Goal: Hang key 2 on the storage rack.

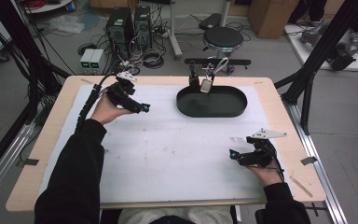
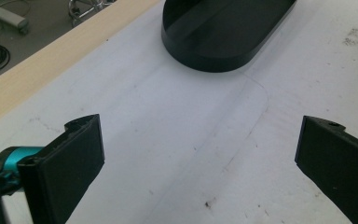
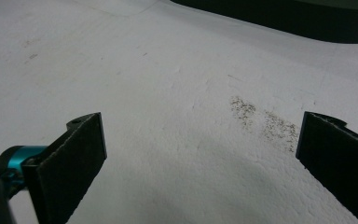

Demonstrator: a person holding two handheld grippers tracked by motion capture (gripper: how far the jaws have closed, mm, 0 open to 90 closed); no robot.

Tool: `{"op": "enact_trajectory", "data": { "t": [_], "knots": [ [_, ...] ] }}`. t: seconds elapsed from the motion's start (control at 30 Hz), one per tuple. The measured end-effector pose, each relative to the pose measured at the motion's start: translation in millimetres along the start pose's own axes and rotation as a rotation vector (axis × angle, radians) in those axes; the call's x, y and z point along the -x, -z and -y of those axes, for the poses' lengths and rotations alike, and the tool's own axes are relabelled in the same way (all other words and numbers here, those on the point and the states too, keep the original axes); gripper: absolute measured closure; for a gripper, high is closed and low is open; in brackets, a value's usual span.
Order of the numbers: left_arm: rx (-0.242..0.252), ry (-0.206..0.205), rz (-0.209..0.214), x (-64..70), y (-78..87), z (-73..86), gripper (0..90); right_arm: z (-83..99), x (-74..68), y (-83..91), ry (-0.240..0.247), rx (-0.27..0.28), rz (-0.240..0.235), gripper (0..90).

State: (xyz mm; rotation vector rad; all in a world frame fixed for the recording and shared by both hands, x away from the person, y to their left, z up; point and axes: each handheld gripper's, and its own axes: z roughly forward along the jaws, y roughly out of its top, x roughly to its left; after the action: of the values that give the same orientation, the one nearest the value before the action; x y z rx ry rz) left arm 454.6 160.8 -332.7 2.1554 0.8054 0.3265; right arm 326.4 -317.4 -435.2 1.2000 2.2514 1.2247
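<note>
The person's head and body are cut off at the near edge of the high view, so just the dark sleeves, hands and a strip of lap show. The left gripper is held above the far left part of the white mat, pointing right toward the black oval tray; its jaws stand wide apart with nothing between them, and in the left gripper view the far end of the tray runs out of the top of the picture. The right gripper rests low at the near right of the mat, pointing left, its jaws likewise spread wide and holding nothing; a patch of dark specks lies on the mat ahead of it. A small pale object sits at the tray's far rim, too small to identify. No label or writing is readable anywhere, including on the two computer towers on the floor beyond the wooden table.
</note>
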Motion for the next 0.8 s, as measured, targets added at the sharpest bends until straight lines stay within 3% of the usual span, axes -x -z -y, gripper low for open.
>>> {"op": "enact_trajectory", "data": {
  "t": [0.27,0.8],
  "knots": [
    [-0.019,0.0,-0.016,-0.1,18.5,18.7,1.7,0.4,-0.3,-0.1,-0.001,-0.004,0.005,0.8],
    [-0.051,0.039,-0.019,4.2,56.1,58.6,1.7,-0.1,-1.9,-0.4,-0.001,-0.007,0.008,0.8]
  ]
}}
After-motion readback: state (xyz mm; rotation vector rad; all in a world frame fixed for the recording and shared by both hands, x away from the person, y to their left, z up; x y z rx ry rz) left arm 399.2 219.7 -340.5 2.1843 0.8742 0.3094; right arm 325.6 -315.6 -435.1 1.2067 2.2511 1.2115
